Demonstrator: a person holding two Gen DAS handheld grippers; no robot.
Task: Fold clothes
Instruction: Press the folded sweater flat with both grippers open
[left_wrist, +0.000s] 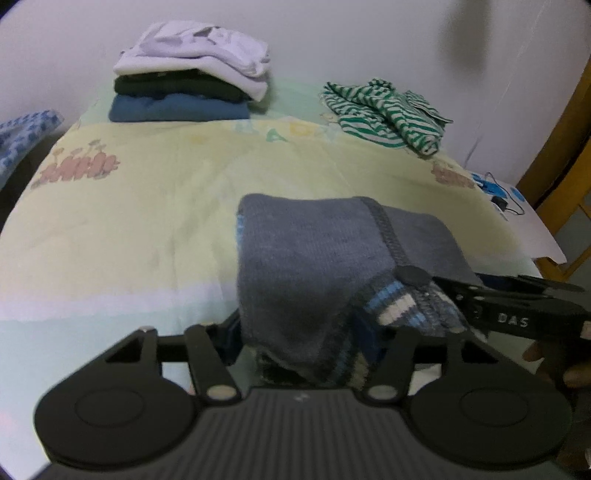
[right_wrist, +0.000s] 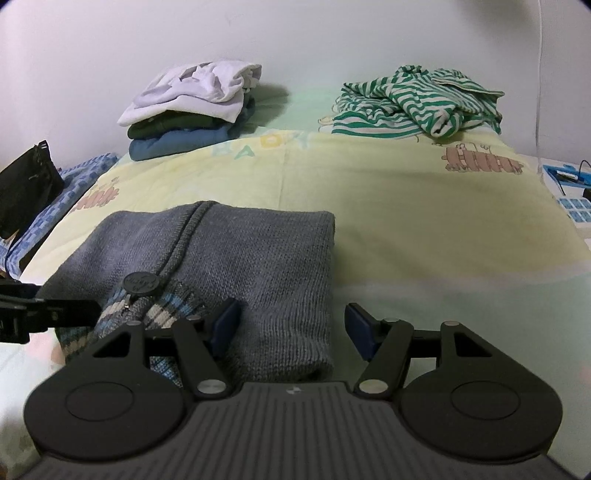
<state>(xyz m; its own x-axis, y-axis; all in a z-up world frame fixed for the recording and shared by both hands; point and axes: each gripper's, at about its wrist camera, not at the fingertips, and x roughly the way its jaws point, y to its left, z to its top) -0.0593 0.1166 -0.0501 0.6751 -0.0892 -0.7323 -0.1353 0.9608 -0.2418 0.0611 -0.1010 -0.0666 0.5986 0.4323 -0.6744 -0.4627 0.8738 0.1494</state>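
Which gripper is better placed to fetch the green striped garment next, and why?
Right, probably. The right gripper stands open, and the green striped garment lies on its side of the bed. The left gripper has the grey sweater bunched between its fingers.

A plain white wall (right_wrist: 110, 44) stood behind the bed, evenly lit, with a soft dark shadow (left_wrist: 465, 37) falling on it in the left wrist view. The bed was covered by a pale yellow and mint green sheet with cartoon prints (right_wrist: 406, 229). A yellowish wooden frame (left_wrist: 561, 147) rose at the right edge. Beside the bed lay a white surface (left_wrist: 532, 229) carrying small blue items and a black cable. At the left edge sat a blue-and-white checked cloth (right_wrist: 55, 199).
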